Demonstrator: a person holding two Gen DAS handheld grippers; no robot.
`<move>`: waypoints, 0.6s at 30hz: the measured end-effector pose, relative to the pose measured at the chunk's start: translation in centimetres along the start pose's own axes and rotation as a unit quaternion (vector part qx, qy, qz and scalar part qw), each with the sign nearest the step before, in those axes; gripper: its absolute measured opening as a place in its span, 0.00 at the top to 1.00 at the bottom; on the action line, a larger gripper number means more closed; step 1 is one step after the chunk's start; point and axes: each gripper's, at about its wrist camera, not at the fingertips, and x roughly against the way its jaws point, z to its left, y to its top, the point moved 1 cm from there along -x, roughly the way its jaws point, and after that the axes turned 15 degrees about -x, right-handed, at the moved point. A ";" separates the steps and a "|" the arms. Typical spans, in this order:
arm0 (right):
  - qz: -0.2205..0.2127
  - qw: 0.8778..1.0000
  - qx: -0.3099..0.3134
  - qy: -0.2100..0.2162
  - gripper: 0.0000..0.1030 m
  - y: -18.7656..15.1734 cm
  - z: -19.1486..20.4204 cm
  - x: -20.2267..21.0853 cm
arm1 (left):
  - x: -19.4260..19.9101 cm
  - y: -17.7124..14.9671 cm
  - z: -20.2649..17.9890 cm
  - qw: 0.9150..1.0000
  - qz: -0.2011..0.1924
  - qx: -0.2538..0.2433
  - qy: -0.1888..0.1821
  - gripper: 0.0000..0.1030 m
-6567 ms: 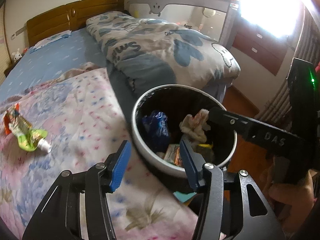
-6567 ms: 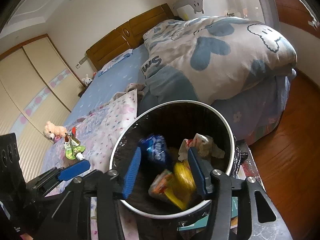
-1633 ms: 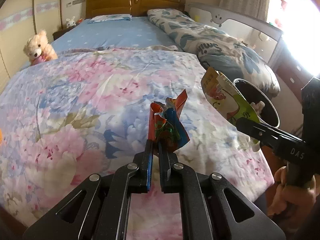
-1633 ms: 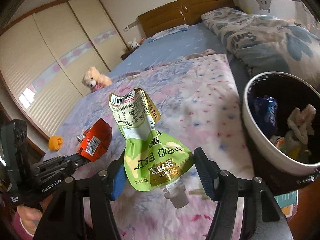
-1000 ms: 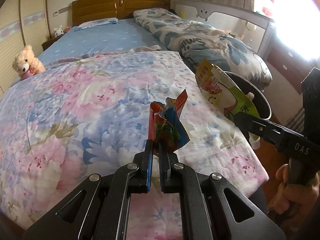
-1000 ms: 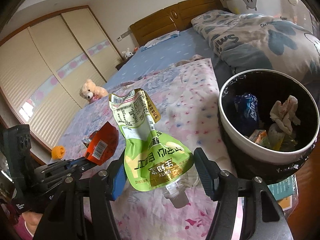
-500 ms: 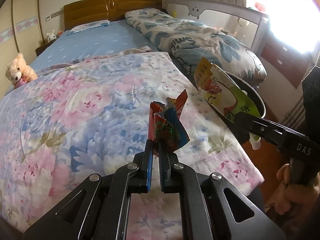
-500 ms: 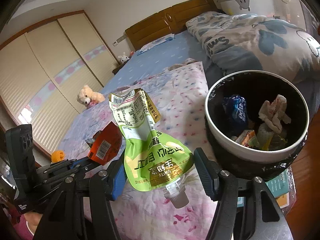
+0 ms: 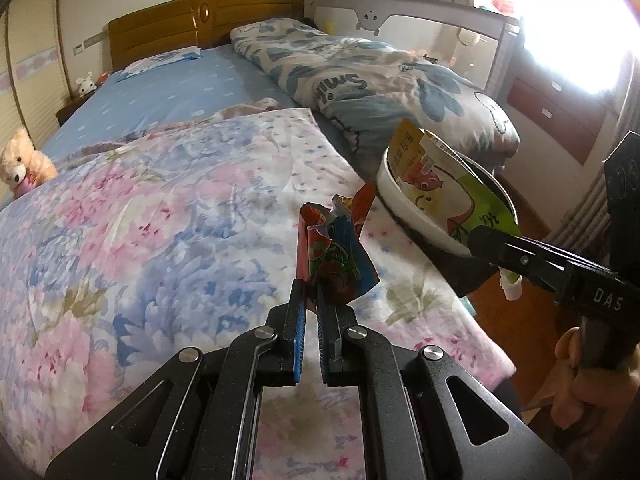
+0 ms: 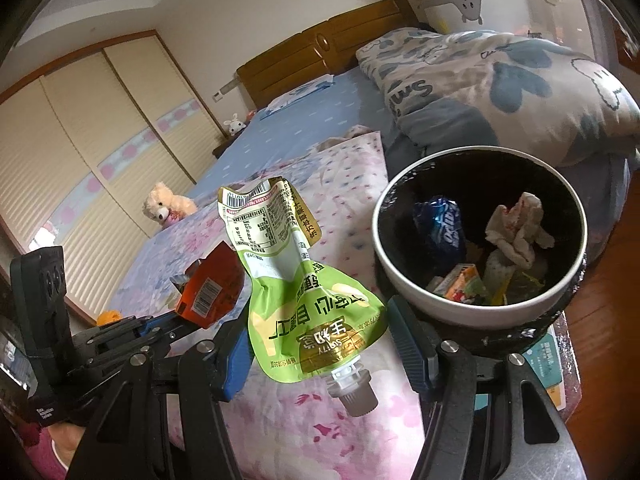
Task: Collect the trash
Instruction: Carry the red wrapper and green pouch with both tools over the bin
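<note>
While the left gripper is squeezing a crumpled red snack wrapper between its nearly closed blue pads, the right gripper is carrying a green spouted pouch upside down, cap pointing down. Its jaws are looking wide, yet the pouch is hanging there, so they seem to be gripping it. Both are hovering above the floral blanket. Just beyond, the trash bin is standing beside the bed, holding a blue packet and crumpled tissue. Farther away, a teddy bear is sitting.
</note>
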 end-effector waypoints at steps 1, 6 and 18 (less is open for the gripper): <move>-0.001 1.000 -0.002 -0.001 0.39 0.0 -0.2 0.1 | -0.1 0.2 -0.2 1.000 0.000 -0.002 -0.001 0.95; -0.007 1.000 -0.010 -0.007 0.39 0.5 -1.1 0.5 | -0.4 1.1 -1.1 1.000 -0.003 -0.012 -0.008 0.95; -0.021 0.999 -0.029 -0.024 0.39 1.6 -3.6 1.7 | -1.4 2.8 -3.1 0.999 -0.004 -0.033 -0.020 0.95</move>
